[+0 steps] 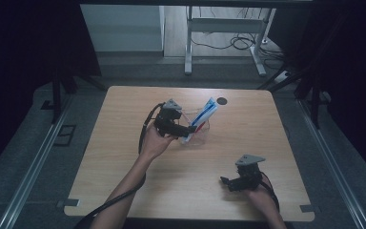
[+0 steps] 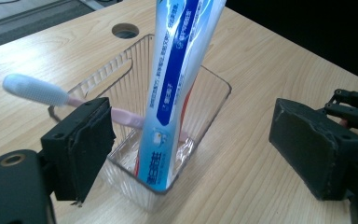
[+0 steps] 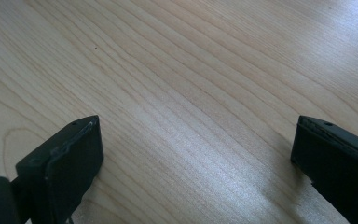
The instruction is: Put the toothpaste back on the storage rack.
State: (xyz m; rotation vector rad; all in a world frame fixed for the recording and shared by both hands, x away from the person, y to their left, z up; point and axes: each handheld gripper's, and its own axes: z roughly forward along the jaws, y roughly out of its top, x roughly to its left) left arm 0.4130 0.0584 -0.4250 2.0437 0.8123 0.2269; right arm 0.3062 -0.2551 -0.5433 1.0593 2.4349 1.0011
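Right tool (image 1: 225, 181) rests low near the counter's front edge at about five o'clock, its jaws spread wide over bare wood and pointing toward nine o'clock, with the person's right hand (image 1: 259, 194) behind it. Left tool (image 1: 190, 133) sits farther in, near the middle of the counter, held by the left hand (image 1: 155, 143) on a forearm that runs up from six o'clock. Its jaws stand spread on either side of a clear plastic holder (image 2: 214, 100), gripping nothing. Inside the holder, a blue and white toothpaste tube (image 2: 172, 93) leans toward one o'clock, and a pink toothbrush (image 2: 39, 91) lies slanted with its white head sticking out past the rim.

Light wooden counter (image 1: 248, 129) has a round cable hole (image 1: 222, 101) at twelve o'clock. Beyond it lie grey floor, white desk legs (image 1: 188, 43) and loose cables (image 1: 240, 42); dark curtains flank both sides.
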